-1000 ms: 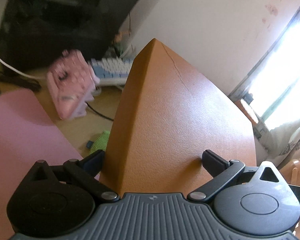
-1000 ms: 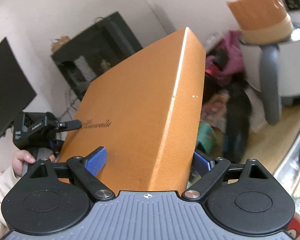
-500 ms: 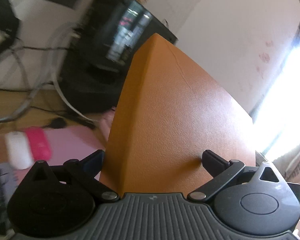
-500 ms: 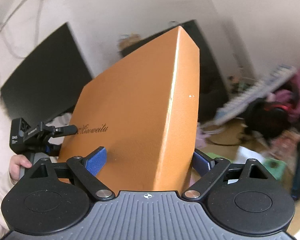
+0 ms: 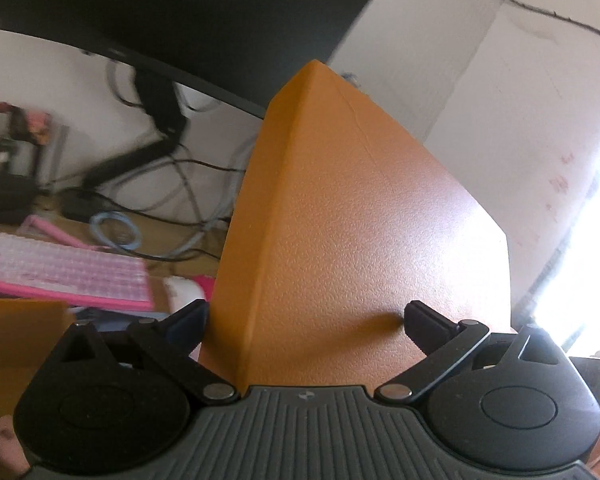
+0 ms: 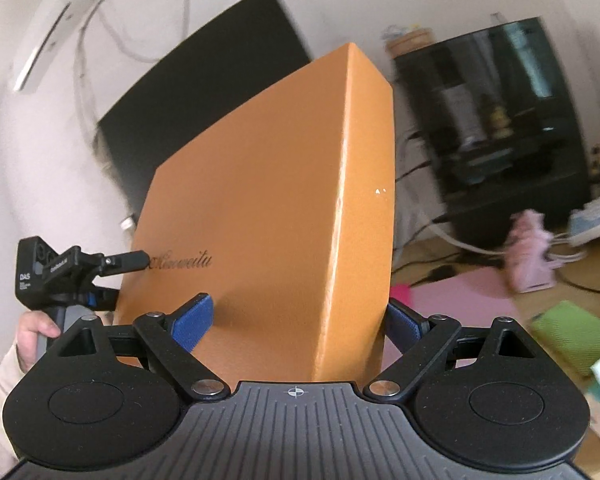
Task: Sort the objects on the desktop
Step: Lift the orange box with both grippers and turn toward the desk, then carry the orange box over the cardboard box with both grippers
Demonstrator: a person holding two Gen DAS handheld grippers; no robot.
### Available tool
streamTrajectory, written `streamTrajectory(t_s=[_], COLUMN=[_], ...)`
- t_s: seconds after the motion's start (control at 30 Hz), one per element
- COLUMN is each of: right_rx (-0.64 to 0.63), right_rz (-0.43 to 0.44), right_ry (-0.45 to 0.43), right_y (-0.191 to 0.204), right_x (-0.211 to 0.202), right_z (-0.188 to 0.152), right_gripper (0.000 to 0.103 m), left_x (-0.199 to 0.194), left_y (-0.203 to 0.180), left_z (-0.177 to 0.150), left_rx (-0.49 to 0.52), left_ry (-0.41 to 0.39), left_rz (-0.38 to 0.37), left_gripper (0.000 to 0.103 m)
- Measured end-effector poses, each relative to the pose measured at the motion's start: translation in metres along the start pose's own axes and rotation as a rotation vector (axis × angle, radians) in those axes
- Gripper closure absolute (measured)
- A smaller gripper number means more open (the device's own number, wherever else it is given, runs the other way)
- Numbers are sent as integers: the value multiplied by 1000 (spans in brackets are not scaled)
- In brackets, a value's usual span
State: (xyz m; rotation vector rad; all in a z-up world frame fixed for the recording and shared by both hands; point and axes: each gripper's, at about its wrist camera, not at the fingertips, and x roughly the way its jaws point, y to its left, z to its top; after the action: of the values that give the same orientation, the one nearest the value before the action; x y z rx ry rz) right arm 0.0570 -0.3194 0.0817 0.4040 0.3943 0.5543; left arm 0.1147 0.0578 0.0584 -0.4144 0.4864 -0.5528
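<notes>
Both grippers clamp the same orange box (image 5: 364, 232), which is held up off the desk. The left gripper (image 5: 304, 320) has its fingers pressed against two opposite faces of the box at its near edge, and the right gripper (image 6: 296, 316) grips the other end with its blue pads (image 6: 192, 318) flat on the faces (script lettering runs across the broad face in the right wrist view). In that view the left gripper shows at the far left, its tip touching the box. Beyond the box, a black monitor (image 5: 172, 16) hangs at the far side, a pink keyboard (image 5: 64, 276) lies on the left, and a pink mat (image 6: 452, 300) lies on the right.
</notes>
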Motion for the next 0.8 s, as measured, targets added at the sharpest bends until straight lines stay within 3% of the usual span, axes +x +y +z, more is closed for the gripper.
streamTrajectory(t_s=[0.4, 0.8], right_rx=[-72, -118], right_rz=[176, 283], right_ry=[124, 201], right_y=[86, 156], right_x=[68, 121], right_z=[-12, -29], right_gripper=[12, 12], left_x=[-116, -182], left_y=[47, 86], left_z=[-9, -18], left_rx=[-79, -137], left_ry=[-103, -169], left_rz=[158, 262], left_gripper=[1, 2])
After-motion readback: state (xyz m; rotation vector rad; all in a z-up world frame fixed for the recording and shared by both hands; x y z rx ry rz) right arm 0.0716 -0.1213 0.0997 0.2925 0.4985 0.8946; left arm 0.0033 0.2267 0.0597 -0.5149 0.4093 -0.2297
